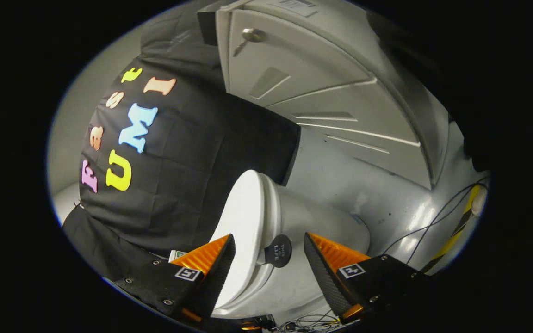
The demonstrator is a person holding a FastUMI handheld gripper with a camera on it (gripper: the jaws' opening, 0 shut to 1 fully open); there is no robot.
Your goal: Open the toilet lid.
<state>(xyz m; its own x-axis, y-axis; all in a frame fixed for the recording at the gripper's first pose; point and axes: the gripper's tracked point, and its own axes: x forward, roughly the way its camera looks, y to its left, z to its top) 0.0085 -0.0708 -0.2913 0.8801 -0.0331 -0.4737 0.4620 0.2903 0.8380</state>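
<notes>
From where I'm driving this, the gripper is rolled hard sideways, so the whole room looks tipped. Fingers are spread wide with nothing pinched. The toilet lid stands on edge right between them, closer to the 9 o'clock finger. Its round dark tab sits in the gap. The toilet runs toward 3 o'clock, with a door up at 12.

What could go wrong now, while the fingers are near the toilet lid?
1. The gripper is open, and the round tab on the toilet lid sits between the fingers unheld. If they close off-centre, they may slip off it.
2. The lid looks closed on the toilet, so a wide finger could jam against the seat edge.
3. Cables lie on the floor beside the toilet and could snag.
</notes>
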